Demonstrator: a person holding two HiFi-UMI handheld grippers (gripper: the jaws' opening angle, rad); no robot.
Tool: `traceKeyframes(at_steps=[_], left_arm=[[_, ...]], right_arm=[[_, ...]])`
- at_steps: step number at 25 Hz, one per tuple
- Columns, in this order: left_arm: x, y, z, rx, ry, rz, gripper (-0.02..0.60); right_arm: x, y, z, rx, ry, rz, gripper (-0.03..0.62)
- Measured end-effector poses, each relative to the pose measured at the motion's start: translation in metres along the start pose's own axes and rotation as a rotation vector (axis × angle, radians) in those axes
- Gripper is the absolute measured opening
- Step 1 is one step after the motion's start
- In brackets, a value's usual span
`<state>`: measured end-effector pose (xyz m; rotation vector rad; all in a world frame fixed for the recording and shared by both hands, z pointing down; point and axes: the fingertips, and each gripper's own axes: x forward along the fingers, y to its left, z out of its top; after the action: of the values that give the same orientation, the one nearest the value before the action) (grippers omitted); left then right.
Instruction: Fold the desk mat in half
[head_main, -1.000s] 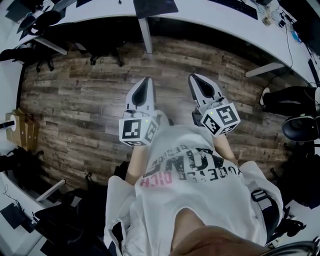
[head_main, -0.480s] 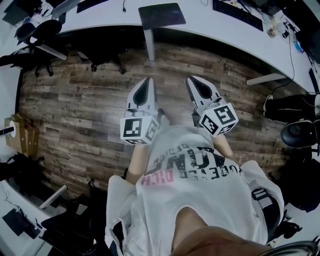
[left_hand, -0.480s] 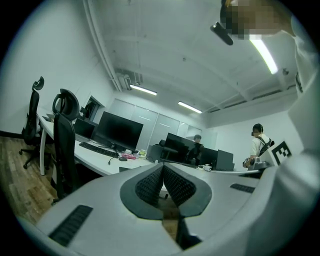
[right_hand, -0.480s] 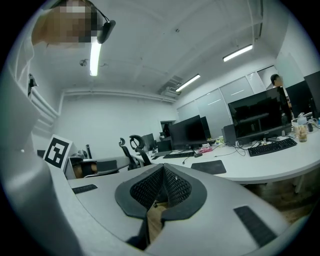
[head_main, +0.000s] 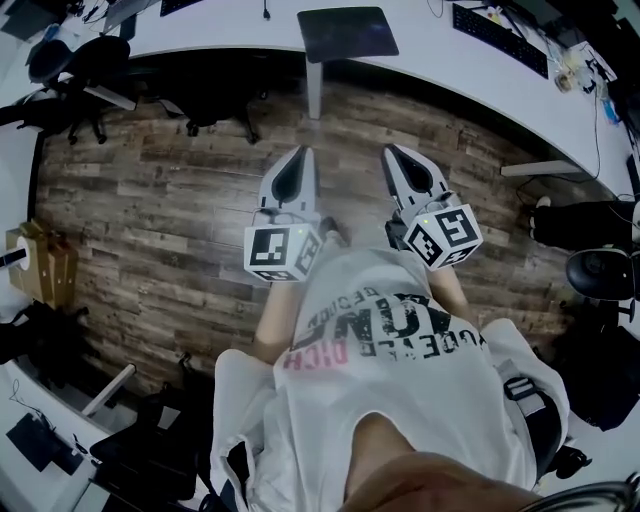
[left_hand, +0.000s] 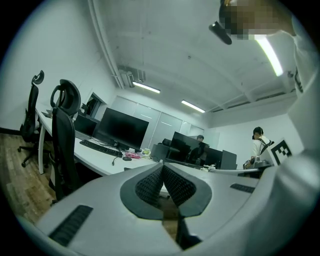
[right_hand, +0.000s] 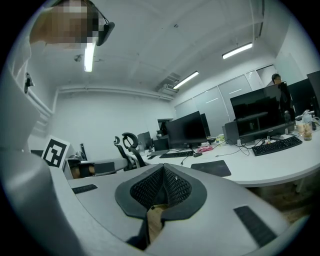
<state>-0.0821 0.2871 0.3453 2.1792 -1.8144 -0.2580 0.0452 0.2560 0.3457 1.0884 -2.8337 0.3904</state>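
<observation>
The desk mat (head_main: 347, 33) is a dark flat rectangle lying on the white desk (head_main: 210, 28) at the top of the head view. The right gripper view shows the desk mat (right_hand: 216, 168) unfolded near the desk's front edge. My left gripper (head_main: 299, 152) and right gripper (head_main: 393, 151) are held side by side over the wooden floor, short of the desk and pointing at it. In the left gripper view the left gripper (left_hand: 162, 168) has its pads pressed together with nothing between them. The right gripper (right_hand: 163, 168) is likewise shut and empty.
A white desk leg (head_main: 314, 85) stands just below the mat. Black office chairs (head_main: 70, 55) sit at the left of the desk and a keyboard (head_main: 498, 24) lies to the mat's right. Cardboard boxes (head_main: 40, 262) stand on the floor at left. Monitors (left_hand: 122, 128) line the desks.
The desk and mat have come lower and closer in the head view. Both grippers have been carried forward toward the desk, still shut and side by side.
</observation>
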Motion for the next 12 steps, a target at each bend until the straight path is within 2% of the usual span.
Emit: traceKeyframes(at_steps=[12], left_arm=[[0.024, 0.022, -0.011, -0.021, 0.041, -0.005, 0.003]], right_arm=[[0.021, -0.025, -0.002, 0.02, -0.003, -0.065, -0.002]])
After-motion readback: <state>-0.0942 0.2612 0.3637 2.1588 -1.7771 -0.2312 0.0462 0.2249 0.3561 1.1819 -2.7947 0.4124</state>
